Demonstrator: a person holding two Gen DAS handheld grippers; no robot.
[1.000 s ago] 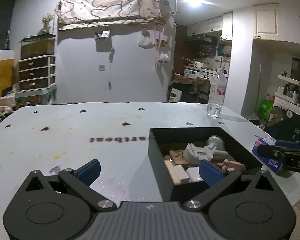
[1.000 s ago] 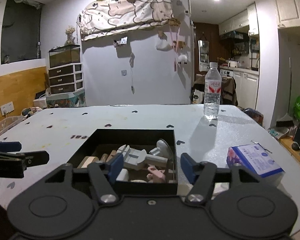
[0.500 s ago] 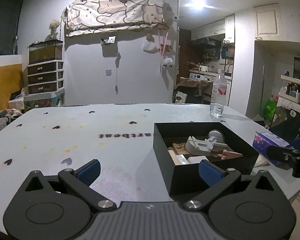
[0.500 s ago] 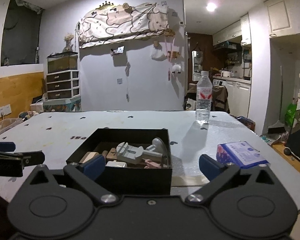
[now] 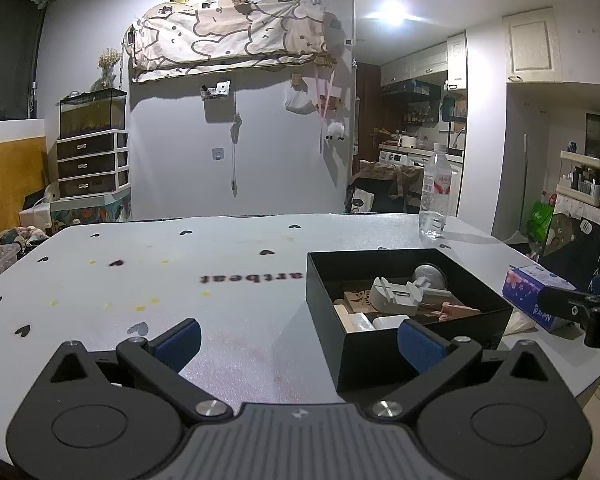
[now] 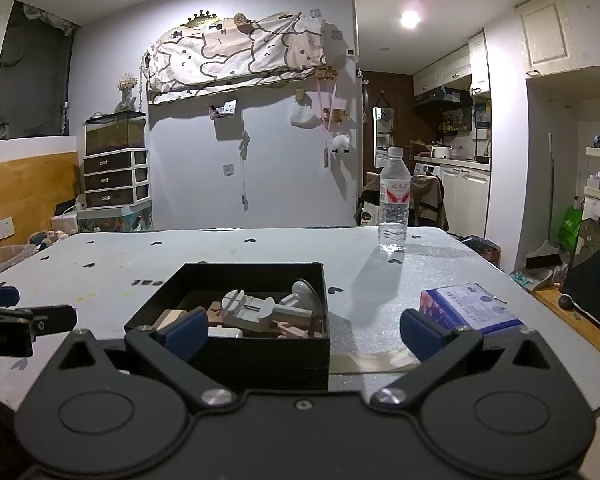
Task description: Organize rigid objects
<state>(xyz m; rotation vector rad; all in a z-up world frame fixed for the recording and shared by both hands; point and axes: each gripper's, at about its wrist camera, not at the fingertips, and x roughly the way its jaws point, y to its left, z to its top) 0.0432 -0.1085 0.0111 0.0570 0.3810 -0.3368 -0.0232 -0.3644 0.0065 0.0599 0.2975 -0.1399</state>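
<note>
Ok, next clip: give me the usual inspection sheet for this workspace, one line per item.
Surface: white table with heart prints and yellowish stains.
Job's things: open black box near the front edge, holding a grey tool, wooden blocks and small pinkish parts.
Clutter: upright water bottle toward the far right edge; blue tissue pack right of the box.
Grippers: left gripper and right gripper both open, empty.
Cables: nothing seen.
Surroundings: drawer unit at the wall, kitchen beyond.

Two low near-edge views, both sharing the black box (image 5: 404, 280) (image 6: 236, 280).
</note>
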